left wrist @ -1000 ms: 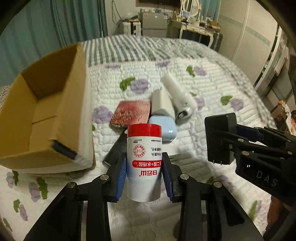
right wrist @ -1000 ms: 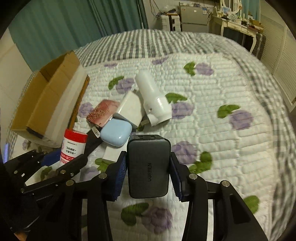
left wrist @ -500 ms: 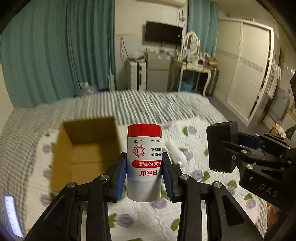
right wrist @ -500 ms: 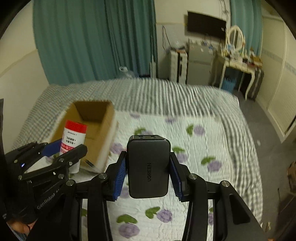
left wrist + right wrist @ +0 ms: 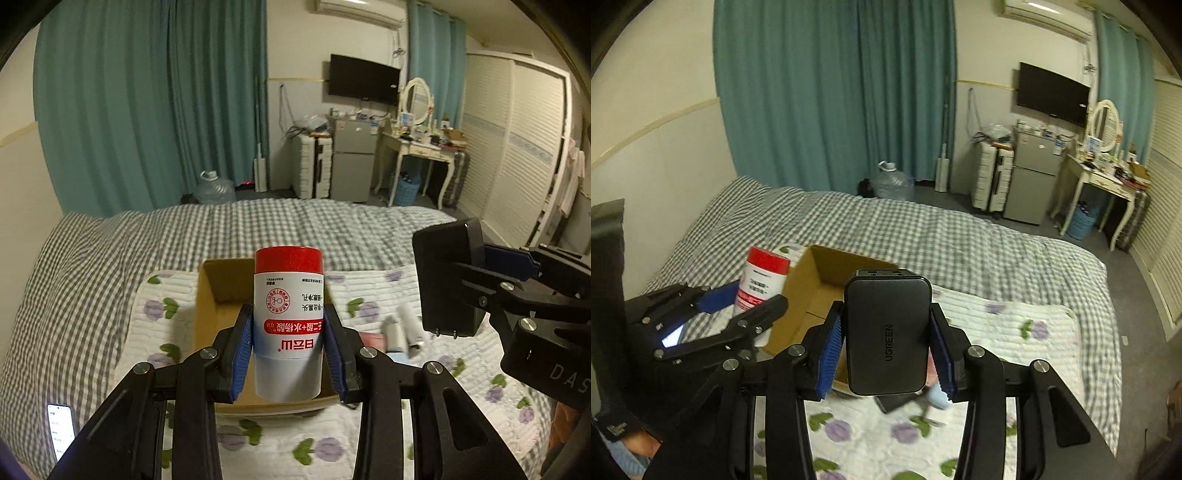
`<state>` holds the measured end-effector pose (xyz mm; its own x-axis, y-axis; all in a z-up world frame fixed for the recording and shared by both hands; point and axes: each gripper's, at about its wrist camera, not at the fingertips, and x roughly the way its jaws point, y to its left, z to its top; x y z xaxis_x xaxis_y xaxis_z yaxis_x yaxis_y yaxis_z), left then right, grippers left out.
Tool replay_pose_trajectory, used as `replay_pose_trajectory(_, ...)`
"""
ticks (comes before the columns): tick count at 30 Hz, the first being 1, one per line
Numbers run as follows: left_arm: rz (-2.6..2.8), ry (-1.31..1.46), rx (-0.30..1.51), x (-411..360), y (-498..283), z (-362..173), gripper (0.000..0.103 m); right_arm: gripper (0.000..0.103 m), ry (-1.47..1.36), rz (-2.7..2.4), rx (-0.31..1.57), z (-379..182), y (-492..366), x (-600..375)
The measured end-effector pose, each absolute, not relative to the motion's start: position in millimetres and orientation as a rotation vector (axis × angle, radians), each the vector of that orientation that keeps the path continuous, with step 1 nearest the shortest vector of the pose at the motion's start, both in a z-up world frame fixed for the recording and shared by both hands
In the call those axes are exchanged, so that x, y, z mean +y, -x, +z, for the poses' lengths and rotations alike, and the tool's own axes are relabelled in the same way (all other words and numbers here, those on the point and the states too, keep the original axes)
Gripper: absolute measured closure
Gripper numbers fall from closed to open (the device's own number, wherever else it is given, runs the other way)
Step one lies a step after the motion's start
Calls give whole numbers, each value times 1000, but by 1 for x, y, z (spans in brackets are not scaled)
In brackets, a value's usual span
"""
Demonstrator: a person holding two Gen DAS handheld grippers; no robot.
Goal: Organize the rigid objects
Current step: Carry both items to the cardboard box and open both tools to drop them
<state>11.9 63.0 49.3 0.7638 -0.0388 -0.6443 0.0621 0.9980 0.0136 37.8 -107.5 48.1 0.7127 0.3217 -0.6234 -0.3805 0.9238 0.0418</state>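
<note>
Since the cardboard box (image 5: 221, 291) sits centre frame directly behind the left tool (image 5: 288, 354), clamped on its red-capped bottle (image 5: 288, 317), that side is nearer; the right tool (image 5: 886, 354) grips the UGREEN charger (image 5: 888, 332).

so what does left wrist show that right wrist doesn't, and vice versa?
Only the left wrist view: the charger's plug prongs, a lit phone at the bed's lower left edge, and the white cylinder among the leftover items right of the box.

Only the right wrist view: the UGREEN lettering on the charger's face and the light blue case behind the right gripper's fingers.

Both: the cardboard box, the red-capped bottle clamped in the left gripper, and the dark charger clamped in the right gripper.
</note>
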Motion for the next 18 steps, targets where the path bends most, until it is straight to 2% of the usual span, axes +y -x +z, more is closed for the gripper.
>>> replay_pose_trajectory(18, 4, -41, 853, 89, -107, -50, 67, 60, 109, 430, 827, -54, -175, -49)
